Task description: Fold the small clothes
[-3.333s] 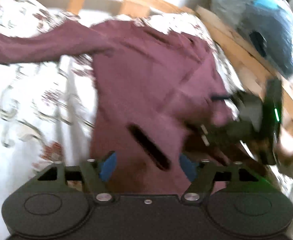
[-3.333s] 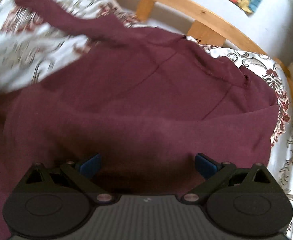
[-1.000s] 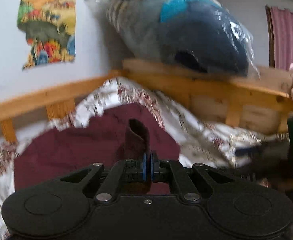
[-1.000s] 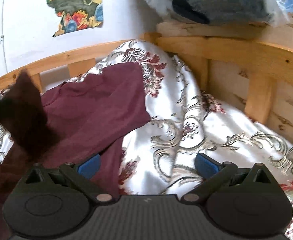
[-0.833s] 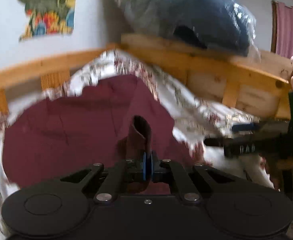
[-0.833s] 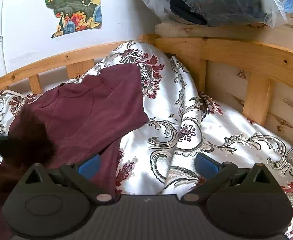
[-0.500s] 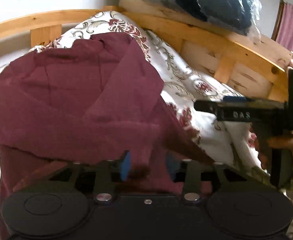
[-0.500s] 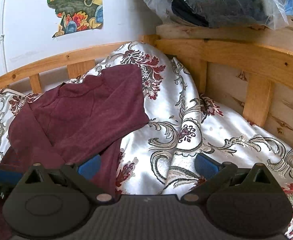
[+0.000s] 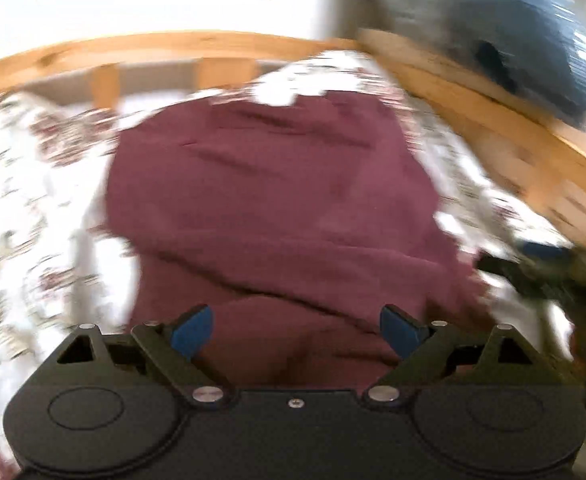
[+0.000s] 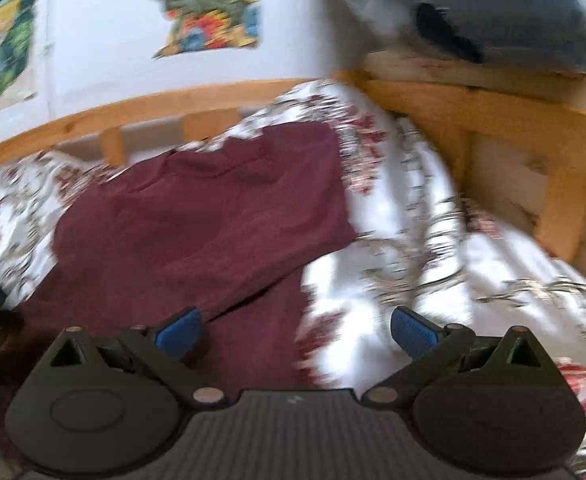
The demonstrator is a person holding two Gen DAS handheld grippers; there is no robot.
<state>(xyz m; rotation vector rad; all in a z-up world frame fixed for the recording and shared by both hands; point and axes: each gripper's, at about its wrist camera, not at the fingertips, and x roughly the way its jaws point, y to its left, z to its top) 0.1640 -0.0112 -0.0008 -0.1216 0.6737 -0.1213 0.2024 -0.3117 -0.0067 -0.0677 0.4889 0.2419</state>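
Wooden bed rails (image 9: 197, 46) curve across the top of both views, from nine o'clock round to three o'clock, fencing in a white bedspread (image 9: 25, 184) printed with dark red flowers. On that bedspread lies the maroon garment (image 9: 277, 200), the largest loose thing in sight. In the left wrist view it fills the centre and runs down to six o'clock, one layer folded over another with a fold edge crossing just ahead of the tongs. In the right wrist view the garment (image 10: 197, 232) sits from the centre toward eight o'clock, its right edge meeting bare bedspread (image 10: 413, 248) at about five o'clock.

A grey and blue bundle in clear plastic (image 10: 493, 12) rests on the rail at one o'clock. Two bright pictures (image 10: 209, 4) hang on the pale wall at eleven and twelve o'clock.

Both views are blurred. The left gripper (image 9: 299, 330) has its blue-padded fingers spread wide with nothing between them, poised over the cloth. The right gripper (image 10: 297, 334) is likewise spread wide and holds nothing, its left finger over the garment's edge, its right over the bedspread. It also shows dimly in the left view at three o'clock (image 9: 549, 272).
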